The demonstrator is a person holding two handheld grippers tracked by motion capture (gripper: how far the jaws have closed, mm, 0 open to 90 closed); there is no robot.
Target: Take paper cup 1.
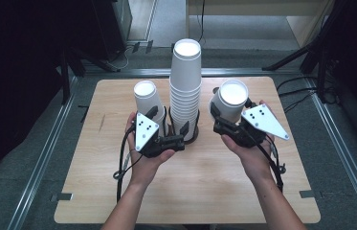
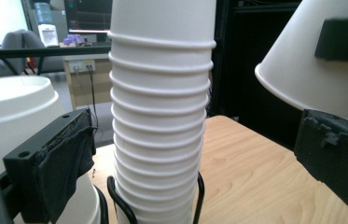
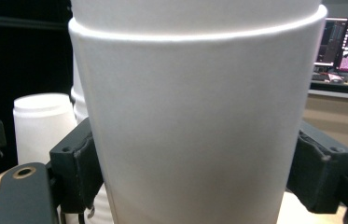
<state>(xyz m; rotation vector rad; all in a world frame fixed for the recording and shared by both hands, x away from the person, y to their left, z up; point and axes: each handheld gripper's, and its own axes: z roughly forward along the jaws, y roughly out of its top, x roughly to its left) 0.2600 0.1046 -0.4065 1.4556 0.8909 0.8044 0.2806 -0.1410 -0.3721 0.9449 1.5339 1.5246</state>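
While clamped, the white cup [image 3: 190, 126] sits between the right hand-held gripper [image 1: 227, 120] jaws.

Your cups [image 1: 185, 91] look like matt white paper, smooth, with rolled rims ribbing the stack. The cup [image 3: 195, 130] in your right tool [image 1: 228, 125] has the same dull, even finish. The tabletop [image 1: 200, 191] is pale wood-grain laminate, smooth with a slight sheen. The stack's holder [image 2: 115, 196] is glossy black wire. Your left tool [image 1: 169, 139] has matt black jaws with frayed, cloth-like pads and a grey plate [image 1: 145, 132], flat and dull.
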